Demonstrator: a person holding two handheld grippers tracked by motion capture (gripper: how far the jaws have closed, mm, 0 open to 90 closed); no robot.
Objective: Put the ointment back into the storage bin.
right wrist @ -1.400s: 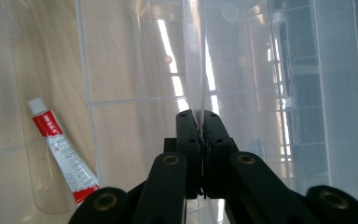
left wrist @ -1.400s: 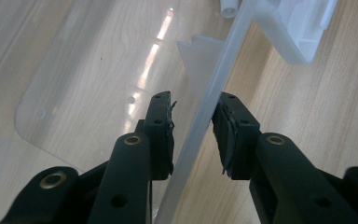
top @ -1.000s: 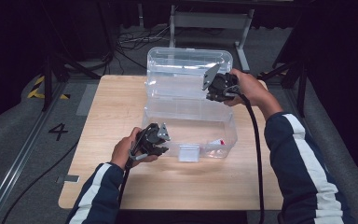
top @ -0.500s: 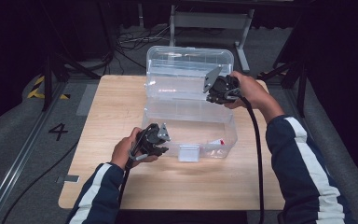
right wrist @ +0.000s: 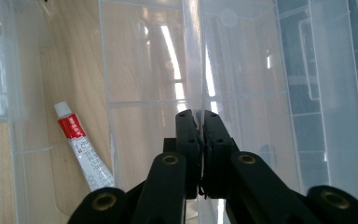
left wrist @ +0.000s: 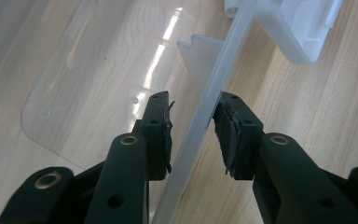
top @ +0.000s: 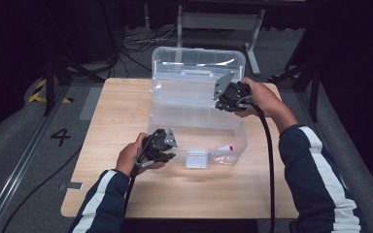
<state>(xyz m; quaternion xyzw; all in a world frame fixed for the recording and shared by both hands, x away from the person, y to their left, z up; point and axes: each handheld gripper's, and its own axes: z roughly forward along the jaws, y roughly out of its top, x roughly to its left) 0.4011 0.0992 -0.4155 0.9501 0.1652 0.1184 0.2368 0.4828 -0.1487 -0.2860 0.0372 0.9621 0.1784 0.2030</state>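
**Two grippers at a clear plastic box**

Right gripper (right wrist: 196, 116): jaws pressed together, pinching a thin clear tray wall (right wrist: 193, 56) inside the box (top: 198, 104). Held up at the box's right side, level with the raised lid (top: 199, 60), hand (top: 264, 99) behind it.

Left gripper (left wrist: 193, 126): jaws apart, straddling the box's front rim (left wrist: 200, 126), one jaw inside the box, one outside, neither pad clamped on it. Low at the box's front left corner, just left of the white front latch (top: 196, 158).

Small white tube with a red band (right wrist: 81, 147) lying flat on the box floor, near the front right corner. Box open, lid upright at the back, standing on a wooden table (top: 111, 107).
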